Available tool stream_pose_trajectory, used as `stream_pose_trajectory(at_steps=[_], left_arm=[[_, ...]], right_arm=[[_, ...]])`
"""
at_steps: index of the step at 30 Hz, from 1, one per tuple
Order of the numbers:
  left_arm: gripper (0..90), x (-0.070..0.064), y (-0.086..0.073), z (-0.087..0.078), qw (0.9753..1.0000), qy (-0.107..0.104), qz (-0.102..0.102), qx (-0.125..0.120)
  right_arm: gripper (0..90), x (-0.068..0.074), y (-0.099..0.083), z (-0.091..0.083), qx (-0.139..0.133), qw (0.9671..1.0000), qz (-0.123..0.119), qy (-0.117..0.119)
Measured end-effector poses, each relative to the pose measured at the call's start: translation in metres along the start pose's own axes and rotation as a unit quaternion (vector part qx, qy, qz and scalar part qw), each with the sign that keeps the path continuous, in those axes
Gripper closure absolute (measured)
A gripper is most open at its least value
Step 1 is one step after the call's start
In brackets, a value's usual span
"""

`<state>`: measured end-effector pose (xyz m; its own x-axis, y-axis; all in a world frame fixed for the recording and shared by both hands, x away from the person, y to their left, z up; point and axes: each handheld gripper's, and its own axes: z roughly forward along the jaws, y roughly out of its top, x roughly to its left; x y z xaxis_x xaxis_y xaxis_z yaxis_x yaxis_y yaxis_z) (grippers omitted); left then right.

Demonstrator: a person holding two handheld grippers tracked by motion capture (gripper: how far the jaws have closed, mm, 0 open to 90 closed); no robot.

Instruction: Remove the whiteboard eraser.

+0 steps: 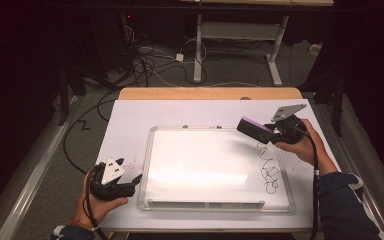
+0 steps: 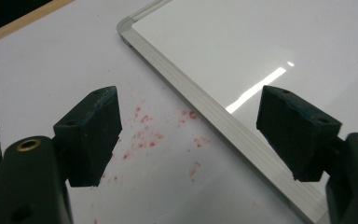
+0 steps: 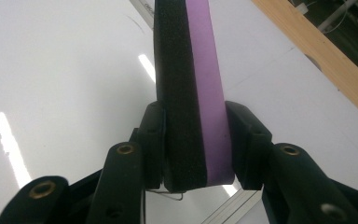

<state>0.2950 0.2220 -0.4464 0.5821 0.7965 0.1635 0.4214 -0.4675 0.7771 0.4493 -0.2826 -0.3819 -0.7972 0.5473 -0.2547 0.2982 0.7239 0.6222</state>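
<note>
- Eraser (image 1: 254, 128): purple back, black felt face. It sits clamped edge-on between the jaws of the right gripper (image 1: 275, 131), lifted over the upper right part of the whiteboard (image 1: 180, 150), above the scribble (image 1: 269, 170). In the right gripper view the eraser (image 3: 193, 93) stands upright from the jaws, felt side at the left of that view, purple side at the right.
- Right gripper: jaws closed firmly on the lower end of the eraser, one pad on each broad face. A hand (image 1: 305, 145) holds it near the board's right edge; a grey plate (image 1: 287, 111) tops it and a cable trails down past the sleeve.
- Whiteboard: silver frame, lying flat on the white sheet (image 1: 130, 120). Its face is mostly blank with lamp glare; the black looping scribble sits along its right side.
- Left gripper (image 1: 125, 184): jaws spread wide, gripping nothing. A hand holds it just off the board's lower left corner. In the left gripper view the two black pads (image 2: 91, 133) straddle the board's frame (image 2: 205, 107), one over the sheet, one over the board.
- White sheet: covers most of the surface; it bears red speckles (image 2: 154, 135) beside the board's left frame.
- Surface (image 1: 210, 93): wooden, its bare edge visible beyond the sheet's far side.
- Containers: the board's frame is the one rimmed item; the scribble lies within it.
</note>
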Motion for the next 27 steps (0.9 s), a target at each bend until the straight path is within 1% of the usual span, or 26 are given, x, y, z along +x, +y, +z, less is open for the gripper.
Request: stream_pose_trajectory(at_steps=[1,2,3,4,5,6,7,8,10,12,13,14,15,16,17,18,19,20,22,23,24,25,26,27], left_arm=[[21.8,0.000,0.002,0.000,1.0000,-0.001,0.001,-0.002],[21.8,-0.001,0.005,0.001,1.0000,-0.002,0.002,-0.004],[21.8,-0.001,0.007,0.001,1.0000,-0.003,0.003,-0.005],[21.8,-0.002,0.012,0.002,0.9999,-0.007,0.004,-0.010],[21.8,-0.002,0.012,0.002,0.9999,-0.007,0.004,-0.010],[21.8,-0.002,0.015,0.002,0.9999,-0.009,0.006,-0.012],[21.8,-0.003,0.017,0.002,0.9998,-0.011,0.006,-0.014],[21.8,-0.005,0.022,0.004,0.9997,-0.015,0.010,-0.015],[21.8,-0.006,0.025,0.004,0.9996,-0.018,0.011,-0.017],[21.8,-0.009,0.031,0.005,0.9994,-0.023,0.017,-0.021],[21.8,-0.012,0.039,0.006,0.9990,-0.029,0.022,-0.026],[21.8,-0.012,0.039,0.006,0.9990,-0.029,0.022,-0.026],[21.8,-0.013,0.043,0.007,0.9986,-0.031,0.030,-0.030],[21.8,-0.015,0.047,0.008,0.9983,-0.035,0.031,-0.034],[21.8,-0.017,0.052,0.008,0.9979,-0.041,0.035,-0.037],[21.8,-0.020,0.057,0.009,0.9975,-0.048,0.035,-0.038],[21.8,-0.026,0.067,0.012,0.9965,-0.057,0.046,-0.040],[21.8,-0.026,0.067,0.012,0.9965,-0.057,0.046,-0.040],[21.8,-0.034,0.077,0.017,0.9950,-0.071,0.056,-0.043],[21.8,-0.039,0.082,0.020,0.9942,-0.076,0.061,-0.045],[21.9,-0.044,0.087,0.023,0.9931,-0.079,0.072,-0.048],[21.9,-0.049,0.091,0.026,0.9922,-0.087,0.076,-0.047],[22.3,-0.054,0.095,0.029,0.9913,-0.088,0.087,-0.047],[22.3,-0.058,0.099,0.032,0.9904,-0.091,0.094,-0.046]], right_arm=[[62.3,0.006,-0.001,-0.001,-0.001,1.0000,-0.002,0.006],[62.3,0.006,-0.001,-0.001,-0.001,1.0000,-0.002,0.006],[62.3,0.012,-0.002,-0.004,-0.003,1.0000,-0.004,0.004],[62.3,0.015,-0.002,-0.006,-0.005,1.0000,-0.006,0.006],[62.3,0.015,-0.002,-0.006,-0.005,1.0000,-0.006,0.006],[62.3,0.018,-0.001,-0.007,-0.010,0.9999,-0.009,0.005],[62.3,0.021,-0.001,-0.009,-0.010,0.9998,-0.016,0.001],[62.3,0.029,0.000,-0.012,-0.019,0.9995,-0.025,0.001],[62.2,0.036,0.000,-0.015,-0.026,0.9990,-0.037,0.003],[62.2,0.045,0.001,-0.018,-0.034,0.9984,-0.045,0.002],[62.2,0.048,0.001,-0.019,-0.036,0.9981,-0.051,0.003],[62.2,0.052,0.001,-0.020,-0.038,0.9978,-0.055,0.004],[62.2,0.056,0.002,-0.022,-0.039,0.9974,-0.060,0.003],[62.2,0.056,0.002,-0.022,-0.039,0.9974,-0.060,0.003],[62.2,0.061,0.003,-0.023,-0.042,0.9971,-0.064,0.002],[62.2,0.065,0.004,-0.024,-0.044,0.9965,-0.070,0.000],[62.2,0.072,0.007,-0.027,-0.055,0.9955,-0.076,0.004],[62.2,0.075,0.008,-0.029,-0.060,0.9948,-0.082,0.008],[62.2,0.083,0.011,-0.030,-0.063,0.9935,-0.094,0.006],[62.2,0.083,0.011,-0.030,-0.063,0.9935,-0.094,0.006],[62.1,0.091,0.014,-0.032,-0.068,0.9921,-0.105,0.010],[62.1,0.091,0.014,-0.032,-0.068,0.9921,-0.105,0.010],[62.1,0.099,0.016,-0.033,-0.071,0.9905,-0.116,0.018],[62.1,0.099,0.016,-0.033,-0.071,0.9905,-0.116,0.018]])
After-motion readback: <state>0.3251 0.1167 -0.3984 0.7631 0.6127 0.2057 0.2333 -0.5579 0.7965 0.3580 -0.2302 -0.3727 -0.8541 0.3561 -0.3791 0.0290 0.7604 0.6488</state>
